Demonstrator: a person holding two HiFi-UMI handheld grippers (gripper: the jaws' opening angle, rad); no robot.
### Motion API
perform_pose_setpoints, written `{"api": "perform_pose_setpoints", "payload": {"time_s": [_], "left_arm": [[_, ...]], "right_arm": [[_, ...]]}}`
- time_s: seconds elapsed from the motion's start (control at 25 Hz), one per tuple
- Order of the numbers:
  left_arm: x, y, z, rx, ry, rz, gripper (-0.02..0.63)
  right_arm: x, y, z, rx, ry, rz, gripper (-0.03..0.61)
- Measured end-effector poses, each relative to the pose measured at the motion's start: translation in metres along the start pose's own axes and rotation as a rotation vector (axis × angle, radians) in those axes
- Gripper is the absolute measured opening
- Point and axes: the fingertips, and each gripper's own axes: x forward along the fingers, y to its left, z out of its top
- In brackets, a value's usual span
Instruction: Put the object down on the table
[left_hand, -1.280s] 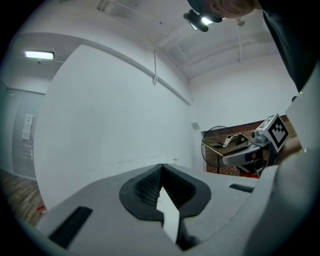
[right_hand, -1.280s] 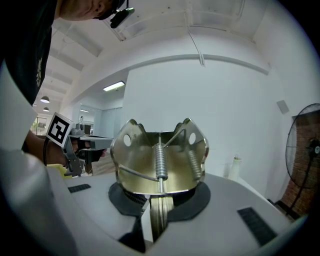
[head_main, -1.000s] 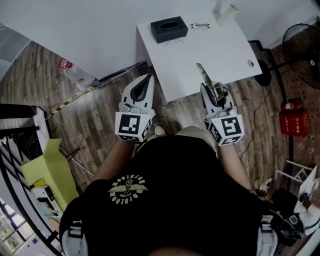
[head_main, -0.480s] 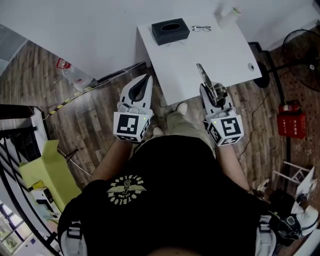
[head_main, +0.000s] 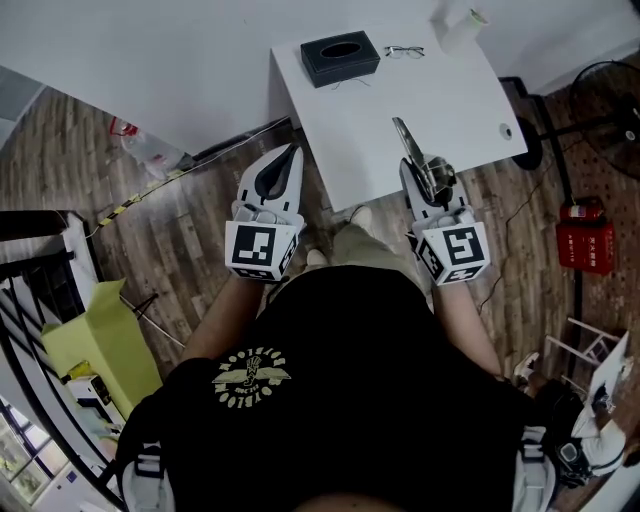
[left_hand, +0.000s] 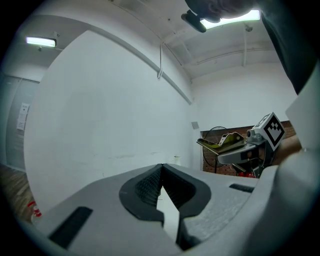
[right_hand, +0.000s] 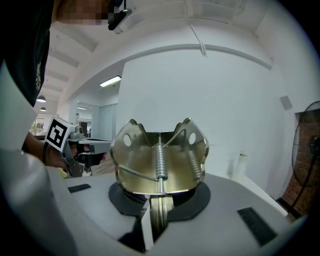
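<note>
My black T-shirt (head_main: 330, 420) bears a gold winged emblem (head_main: 252, 377); trousers (head_main: 365, 250) khaki. My left gripper (head_main: 293, 152) and right gripper (head_main: 407, 170) are white, with black-and-white marker cubes (head_main: 262, 250).

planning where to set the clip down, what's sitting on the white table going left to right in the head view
black box → glasses → bottle → small round thing

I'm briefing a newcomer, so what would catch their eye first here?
The brass-coloured spring clip clamped in the right gripper, over the near edge of the white table. The left gripper hangs shut and empty over the wooden floor.
</note>
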Motion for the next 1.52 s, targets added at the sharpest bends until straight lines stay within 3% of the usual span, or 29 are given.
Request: {"api": "perform_pose_setpoints", "payload": {"time_s": [0.88,1.16,1.52], "left_arm": [[0.083,-0.004,-0.017,0.004,0.075,-0.006,0.008],[0.112,0.010,-0.015,0.006,0.092,0.041,0.006],[0.147,0.033,0.008,-0.012,0.074,0.159,0.006]], "right_arm": [[0.051,-0.063,-0.009,0.045,0.009,0.037,0.064],[0.087,-0.082,-0.003,0.041,0.006,0.105,0.064],[0.133,-0.108,0.025,0.027,-0.036,0.218,0.064]]}}
